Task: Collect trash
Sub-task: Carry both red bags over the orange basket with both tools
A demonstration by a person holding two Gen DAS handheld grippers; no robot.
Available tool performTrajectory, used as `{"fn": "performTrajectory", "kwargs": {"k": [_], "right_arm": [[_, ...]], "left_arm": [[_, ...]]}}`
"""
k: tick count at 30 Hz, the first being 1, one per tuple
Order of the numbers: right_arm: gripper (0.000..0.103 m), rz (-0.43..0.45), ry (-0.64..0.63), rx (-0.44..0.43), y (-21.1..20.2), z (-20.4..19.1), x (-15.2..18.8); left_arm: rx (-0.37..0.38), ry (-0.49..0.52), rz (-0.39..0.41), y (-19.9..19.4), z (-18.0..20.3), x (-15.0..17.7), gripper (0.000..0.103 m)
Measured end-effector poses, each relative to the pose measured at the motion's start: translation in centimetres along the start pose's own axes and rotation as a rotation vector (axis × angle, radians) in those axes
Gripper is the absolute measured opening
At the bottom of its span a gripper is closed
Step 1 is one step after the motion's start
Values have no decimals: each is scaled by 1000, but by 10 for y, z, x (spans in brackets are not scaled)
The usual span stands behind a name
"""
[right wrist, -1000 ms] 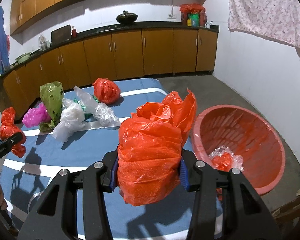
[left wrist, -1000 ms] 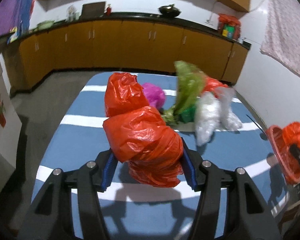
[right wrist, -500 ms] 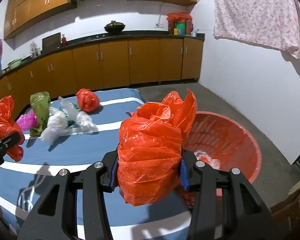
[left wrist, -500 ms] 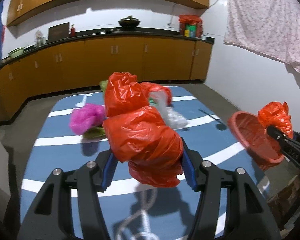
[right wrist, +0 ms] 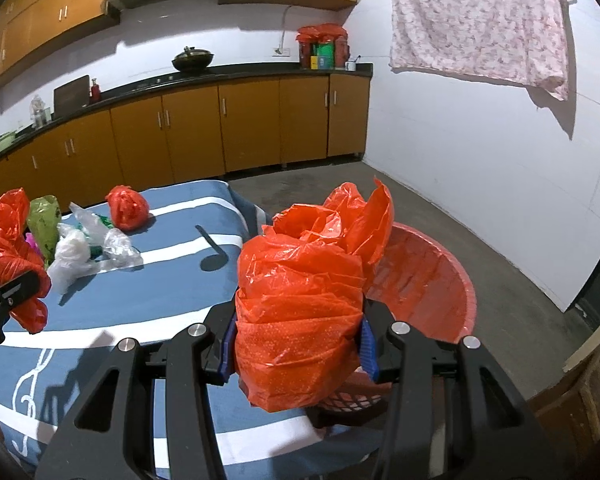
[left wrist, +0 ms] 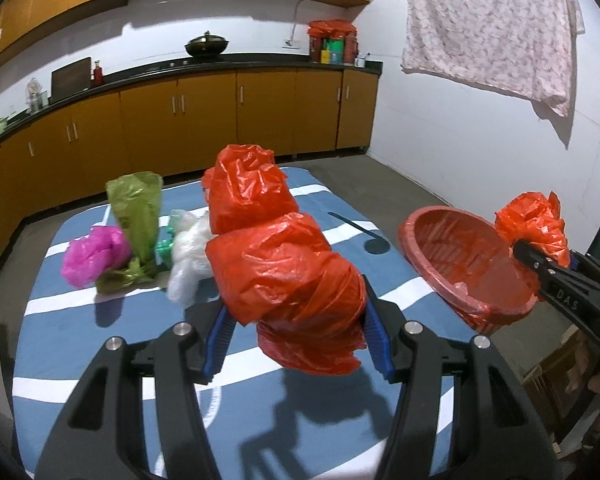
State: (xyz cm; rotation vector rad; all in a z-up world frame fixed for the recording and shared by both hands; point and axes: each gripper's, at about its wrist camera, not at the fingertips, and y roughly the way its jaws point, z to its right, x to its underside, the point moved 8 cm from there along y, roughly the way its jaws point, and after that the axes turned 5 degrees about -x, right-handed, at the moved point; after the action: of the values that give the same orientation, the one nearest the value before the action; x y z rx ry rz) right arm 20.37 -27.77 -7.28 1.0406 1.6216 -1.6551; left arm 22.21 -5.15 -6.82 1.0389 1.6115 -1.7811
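While clamped, left gripper (left wrist: 296, 328) jaws pinch red bag (left wrist: 288, 276); right gripper (right wrist: 298, 346) jaws pinch orange bag (right wrist: 300, 320).

Right gripper (right wrist: 298, 344): clamps a crumpled red bag (right wrist: 300, 312)
Red basin (right wrist: 440, 280): just behind it, right
Loose bags (right wrist: 88, 240): far left on the striped table (right wrist: 140, 308)

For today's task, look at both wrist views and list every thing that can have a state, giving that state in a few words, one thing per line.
left gripper: shut on a red bag.
left red bag: crumpled, held above the bed.
right gripper: shut on another red bag.
right red bag: crumpled, held at the basket's edge.
red basket: open, upright beside the bed.
loose bags: lying on the bed, uncollected.
red bag ball: lying on the bed.
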Motion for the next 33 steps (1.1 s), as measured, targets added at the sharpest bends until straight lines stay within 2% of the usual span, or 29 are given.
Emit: {"fn": "performTrajectory", "kwargs": {"k": [8, 17, 26, 33], "right_arm": [[47, -11, 20, 19, 3, 11, 5], [47, 0, 34, 41, 1, 29, 0], [47, 9, 75, 84, 4, 64, -7], [47, 14, 134, 102, 18, 91, -11]], "left_arm": [[21, 7, -32, 11, 12, 5, 56], [74, 31, -37, 24, 41, -11, 56], [173, 85, -40, 49, 109, -31, 56], [232, 151, -68, 78, 155, -34, 56]]}}
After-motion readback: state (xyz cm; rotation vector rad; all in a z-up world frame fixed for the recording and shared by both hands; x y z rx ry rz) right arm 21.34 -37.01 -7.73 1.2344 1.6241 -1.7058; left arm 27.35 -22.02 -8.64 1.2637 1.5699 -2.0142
